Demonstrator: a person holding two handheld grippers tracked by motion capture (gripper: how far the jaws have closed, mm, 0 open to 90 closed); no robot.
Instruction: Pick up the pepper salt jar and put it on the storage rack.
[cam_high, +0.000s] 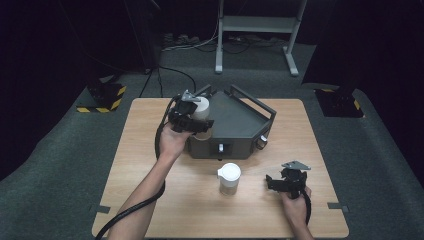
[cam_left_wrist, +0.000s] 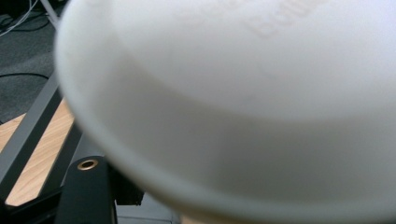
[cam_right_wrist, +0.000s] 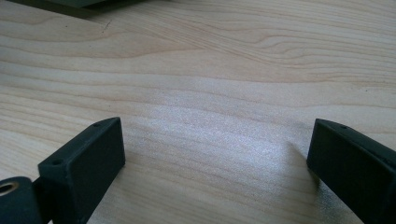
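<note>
The white-lidded jar (cam_high: 200, 111) is looking light but slippery, the left tongs (cam_high: 196, 121) gripping its side while the right tongs (cam_high: 280, 184) are gaping over the desk (cam_high: 150, 150).

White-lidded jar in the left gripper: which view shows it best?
The high view: it shows the jar whole enough to place, clamped by the left gripper at the grey tray's left corner. The left gripper view gives a blurred close-up of its white lid. The right gripper view looks at bare table.

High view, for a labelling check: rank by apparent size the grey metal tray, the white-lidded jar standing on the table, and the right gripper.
1. Grey metal tray
2. Right gripper
3. White-lidded jar, close to the gripper in size
</note>
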